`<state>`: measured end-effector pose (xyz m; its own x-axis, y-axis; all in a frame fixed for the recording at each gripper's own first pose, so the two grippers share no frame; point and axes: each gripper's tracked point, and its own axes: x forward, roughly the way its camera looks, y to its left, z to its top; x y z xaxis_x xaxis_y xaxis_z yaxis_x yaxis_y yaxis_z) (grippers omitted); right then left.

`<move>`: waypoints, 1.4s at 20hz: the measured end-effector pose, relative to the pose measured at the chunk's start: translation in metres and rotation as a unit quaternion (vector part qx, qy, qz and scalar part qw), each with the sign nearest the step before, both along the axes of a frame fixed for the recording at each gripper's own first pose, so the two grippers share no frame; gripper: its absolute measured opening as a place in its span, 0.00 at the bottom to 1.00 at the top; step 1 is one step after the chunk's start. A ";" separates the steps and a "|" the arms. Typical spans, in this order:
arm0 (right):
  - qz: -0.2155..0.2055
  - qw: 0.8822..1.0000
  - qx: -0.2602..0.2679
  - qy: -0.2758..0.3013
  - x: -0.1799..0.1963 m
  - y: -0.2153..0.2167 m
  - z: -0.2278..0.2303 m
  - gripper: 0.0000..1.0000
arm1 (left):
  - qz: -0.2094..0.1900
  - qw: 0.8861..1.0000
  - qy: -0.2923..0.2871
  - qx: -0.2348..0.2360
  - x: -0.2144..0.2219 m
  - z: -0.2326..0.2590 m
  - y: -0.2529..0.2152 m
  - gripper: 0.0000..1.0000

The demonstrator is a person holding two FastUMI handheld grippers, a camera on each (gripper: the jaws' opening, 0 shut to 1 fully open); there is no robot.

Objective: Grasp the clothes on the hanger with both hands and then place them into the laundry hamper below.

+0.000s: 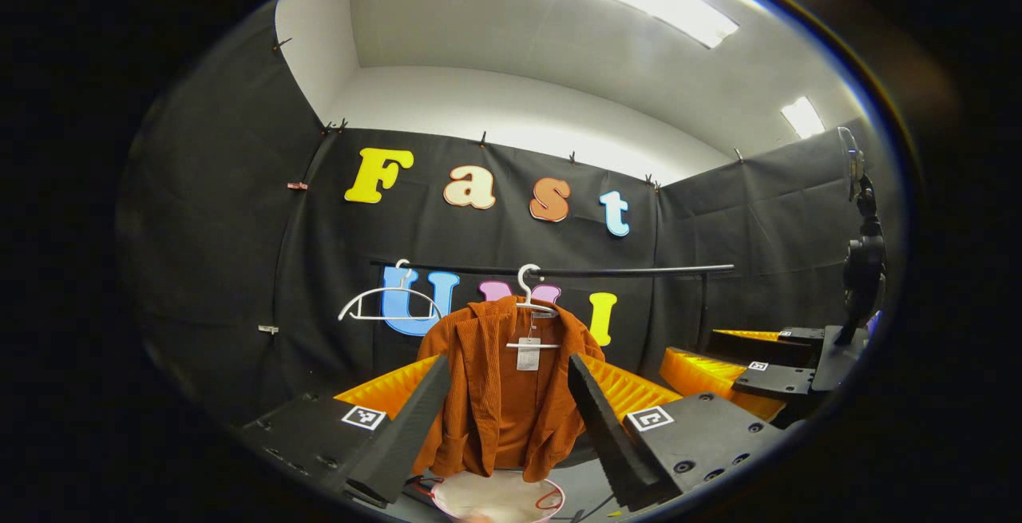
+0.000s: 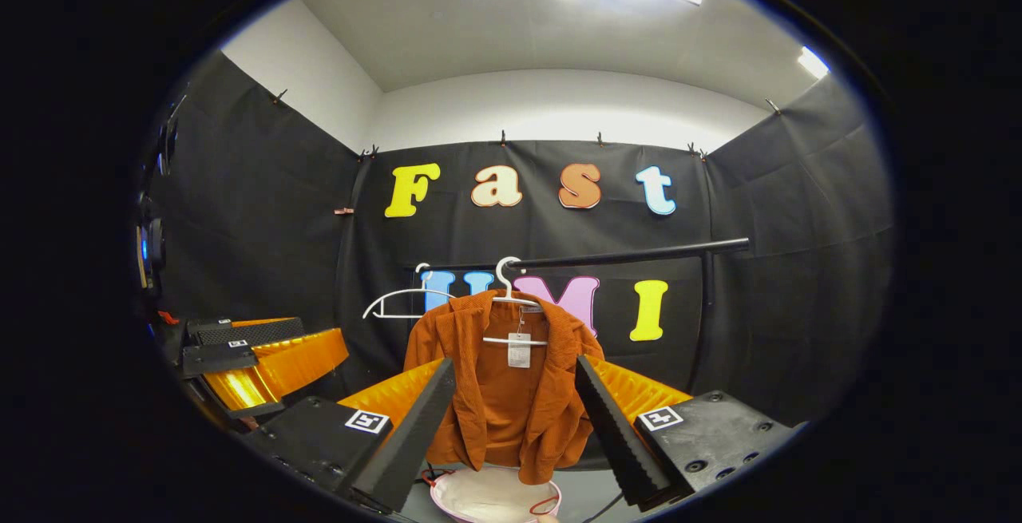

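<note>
Left gripper (image 1: 503,415) fingers spread wide, holding nothing; same for right gripper (image 2: 511,419). Hamper (image 1: 499,497) sits just below and between the fingers. Farther ahead between them, orange jacket (image 1: 503,379) hangs on white hanger (image 1: 531,295) from rail (image 1: 639,271); a bare hanger (image 1: 391,299) left of it.

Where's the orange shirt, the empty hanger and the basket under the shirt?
orange shirt (image 2: 499,403), right gripper view, on its front panel below the tag.
empty hanger (image 2: 399,303), right gripper view, on its white shoulder bar.
basket (image 2: 487,495), right gripper view, on the pale inside near its pink rim.
</note>
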<state>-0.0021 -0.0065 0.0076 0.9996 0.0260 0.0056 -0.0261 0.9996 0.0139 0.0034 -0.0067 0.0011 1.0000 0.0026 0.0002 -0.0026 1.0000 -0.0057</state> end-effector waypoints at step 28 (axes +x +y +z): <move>-0.096 0.994 -0.040 0.027 0.021 -0.009 -0.039 0.97 | -0.075 0.997 0.032 -0.014 0.044 -0.037 0.032 0.93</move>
